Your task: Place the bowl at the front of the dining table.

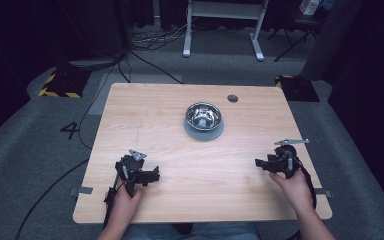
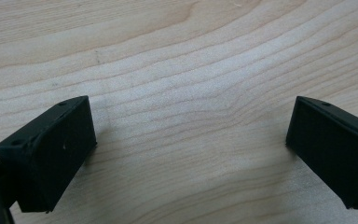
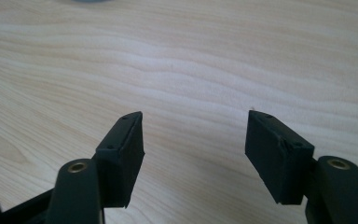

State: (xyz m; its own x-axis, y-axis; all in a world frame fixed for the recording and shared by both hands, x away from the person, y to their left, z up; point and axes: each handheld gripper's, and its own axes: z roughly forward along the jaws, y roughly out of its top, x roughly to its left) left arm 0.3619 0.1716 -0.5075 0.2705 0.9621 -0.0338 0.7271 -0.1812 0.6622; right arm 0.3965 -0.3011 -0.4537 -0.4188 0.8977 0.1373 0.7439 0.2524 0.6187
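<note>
While both rest low on the table (image 1: 190,165):
Left hand-held gripper (image 1: 155,175): near-left, jaws spread, empty.
Right hand-held gripper (image 1: 258,163): near-right, jaws spread, empty.
Steel bowl (image 1: 203,117): one, far centre.

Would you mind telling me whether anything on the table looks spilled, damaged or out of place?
Nothing stands out. The metal bowl sits upright on its grey base, the wooden table shows no spill, and both grippers, left and right, rest open on it.

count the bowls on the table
1. The bowl is a shiny metal one on a grey base, at the far middle of the table, well beyond both grippers. Nothing in the pictures could hide another.
</note>
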